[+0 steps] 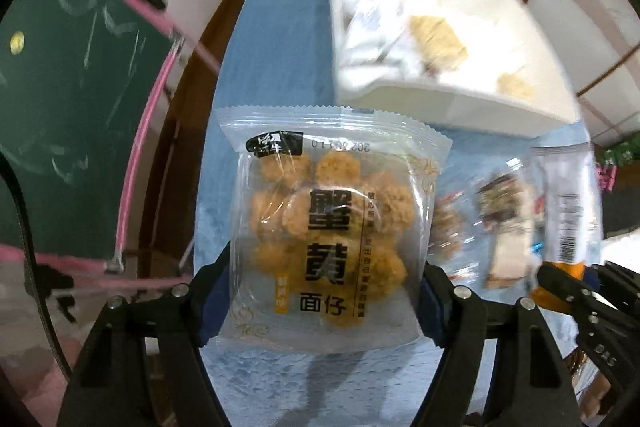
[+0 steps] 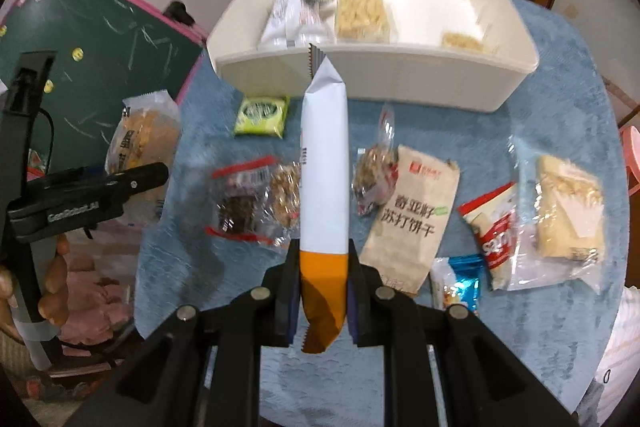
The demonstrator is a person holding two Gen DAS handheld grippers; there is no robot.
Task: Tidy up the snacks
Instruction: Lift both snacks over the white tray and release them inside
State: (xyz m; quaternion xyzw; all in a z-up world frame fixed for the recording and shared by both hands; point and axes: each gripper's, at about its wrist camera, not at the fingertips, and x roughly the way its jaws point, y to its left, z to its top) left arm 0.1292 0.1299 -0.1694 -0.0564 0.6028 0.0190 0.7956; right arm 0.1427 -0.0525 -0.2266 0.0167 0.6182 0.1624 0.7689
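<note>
Two grippers, each loaded. Left gripper (image 1: 320,291) pinches a clear pack (image 1: 326,223) of golden puffs by its sides, held above the blue cloth (image 1: 272,47). Right gripper (image 2: 322,301) is pressed tight on the orange end of a white bar (image 2: 324,163), pointing toward the white bin (image 2: 372,79). Other snacks lie scattered on the cloth near the bin.

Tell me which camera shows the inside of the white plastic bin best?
The right wrist view: the white plastic bin sits whole and fairly sharp, its interior open to view with wrapped snacks at the left and middle. The left wrist view shows it blurred, tilted, at the top right.
</note>
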